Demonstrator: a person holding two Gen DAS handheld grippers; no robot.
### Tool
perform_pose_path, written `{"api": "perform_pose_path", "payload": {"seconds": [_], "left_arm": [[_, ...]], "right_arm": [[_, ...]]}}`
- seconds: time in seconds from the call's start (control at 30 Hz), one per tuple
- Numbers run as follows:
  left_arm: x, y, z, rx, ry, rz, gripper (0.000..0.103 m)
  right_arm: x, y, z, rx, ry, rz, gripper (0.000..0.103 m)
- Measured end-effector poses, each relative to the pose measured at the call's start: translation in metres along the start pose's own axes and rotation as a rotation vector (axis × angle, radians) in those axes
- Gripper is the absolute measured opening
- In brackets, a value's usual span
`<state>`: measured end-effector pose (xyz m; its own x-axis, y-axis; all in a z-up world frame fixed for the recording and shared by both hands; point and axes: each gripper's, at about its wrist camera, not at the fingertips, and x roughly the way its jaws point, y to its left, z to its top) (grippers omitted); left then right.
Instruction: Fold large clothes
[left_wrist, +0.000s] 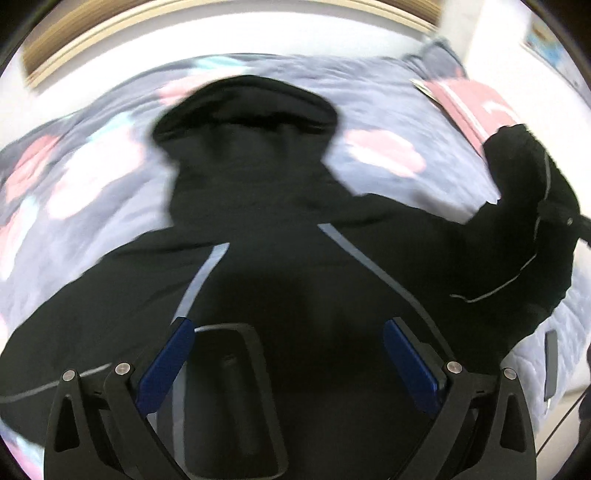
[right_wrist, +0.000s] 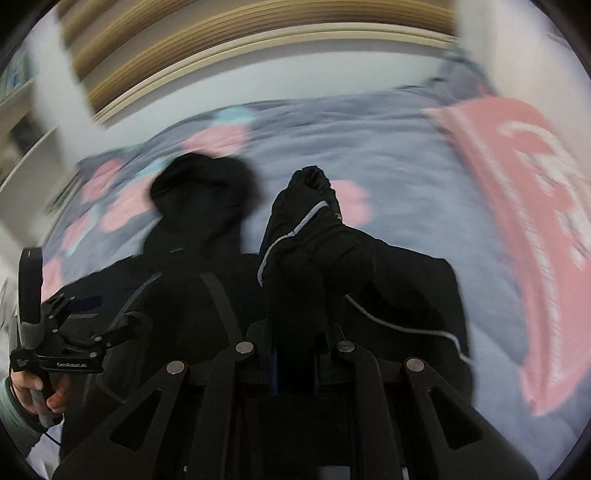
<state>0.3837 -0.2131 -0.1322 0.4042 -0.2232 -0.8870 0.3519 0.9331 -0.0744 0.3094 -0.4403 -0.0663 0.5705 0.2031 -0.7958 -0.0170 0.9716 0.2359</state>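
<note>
While right tool (right_wrist: 295, 365) pinches jacket (left_wrist: 280, 236) sleeve (right_wrist: 314, 236), left tool (left_wrist: 288, 354) apparently spread.

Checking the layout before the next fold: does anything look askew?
Only the sleeve: the right tool holds it bunched and lifted off the bed, while the rest of the jacket lies flat. Left tool is open.

Only 1 piece of lettering comes close to legible: small white print on the black body of the left gripper (right_wrist: 85, 314), seen near the left edge of the right wrist view; it seems to read "GenRobot.AI", though blur leaves this uncertain. The pink cloth (right_wrist: 532, 236) along the bed's right edge carries large white marks, too smeared to read.
</note>
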Motion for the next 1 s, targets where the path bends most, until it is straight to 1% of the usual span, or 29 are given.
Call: {"api": "perform_pose_path", "payload": {"seconds": [0.13, 0.17, 0.27, 0.33, 0.4, 0.43, 0.53, 0.57, 0.6, 0.67, 0.7, 0.73, 0.8, 0.83, 0.87, 0.93, 1.0], "left_arm": [[-0.018, 0.054, -0.020, -0.087, -0.031, 0.046, 0.102], [-0.029, 0.068, -0.030, -0.112, -0.041, 0.062, 0.102], [-0.038, 0.106, -0.045, -0.197, -0.059, 0.093, 0.102], [-0.044, 0.132, -0.058, -0.271, -0.077, 0.114, 0.102], [-0.050, 0.155, -0.069, -0.350, -0.117, 0.145, 0.102], [-0.052, 0.166, -0.075, -0.390, -0.130, 0.140, 0.102], [-0.051, 0.187, -0.089, -0.455, -0.128, 0.111, 0.102], [-0.049, 0.188, -0.091, -0.458, -0.123, 0.109, 0.102], [-0.046, 0.190, -0.094, -0.455, -0.115, 0.105, 0.102], [-0.039, 0.190, -0.097, -0.442, -0.095, 0.079, 0.102], [-0.036, 0.188, -0.097, -0.435, -0.087, 0.060, 0.102], [-0.033, 0.185, -0.097, -0.425, -0.083, 0.031, 0.102], [-0.030, 0.178, -0.095, -0.408, -0.081, -0.030, 0.102], [-0.027, 0.173, -0.091, -0.393, -0.072, -0.065, 0.102], [-0.026, 0.168, -0.089, -0.380, -0.068, -0.084, 0.102], [-0.019, 0.155, -0.082, -0.334, -0.064, -0.148, 0.102], [-0.007, 0.146, -0.073, -0.317, -0.047, -0.218, 0.102]], "right_arm": [[0.038, 0.075, 0.002, -0.063, 0.060, 0.125, 0.014], [0.049, 0.091, 0.000, -0.081, 0.080, 0.151, 0.015], [0.094, 0.147, -0.011, -0.145, 0.172, 0.210, 0.016], [0.121, 0.167, -0.023, -0.175, 0.231, 0.220, 0.016], [0.155, 0.191, -0.038, -0.206, 0.295, 0.213, 0.016], [0.170, 0.199, -0.044, -0.213, 0.319, 0.199, 0.018], [0.204, 0.208, -0.061, -0.219, 0.377, 0.163, 0.022], [0.209, 0.211, -0.066, -0.223, 0.384, 0.154, 0.022], [0.213, 0.213, -0.068, -0.226, 0.391, 0.149, 0.025], [0.214, 0.215, -0.067, -0.224, 0.410, 0.180, 0.035], [0.212, 0.216, -0.063, -0.214, 0.425, 0.205, 0.046], [0.206, 0.216, -0.060, -0.207, 0.431, 0.226, 0.049], [0.184, 0.214, -0.054, -0.224, 0.406, 0.241, 0.050], [0.173, 0.212, -0.052, -0.232, 0.387, 0.239, 0.051], [0.159, 0.205, -0.050, -0.233, 0.362, 0.233, 0.051], [0.137, 0.191, -0.046, -0.211, 0.333, 0.220, 0.056], [0.118, 0.171, -0.046, -0.176, 0.311, 0.188, 0.057]]}}
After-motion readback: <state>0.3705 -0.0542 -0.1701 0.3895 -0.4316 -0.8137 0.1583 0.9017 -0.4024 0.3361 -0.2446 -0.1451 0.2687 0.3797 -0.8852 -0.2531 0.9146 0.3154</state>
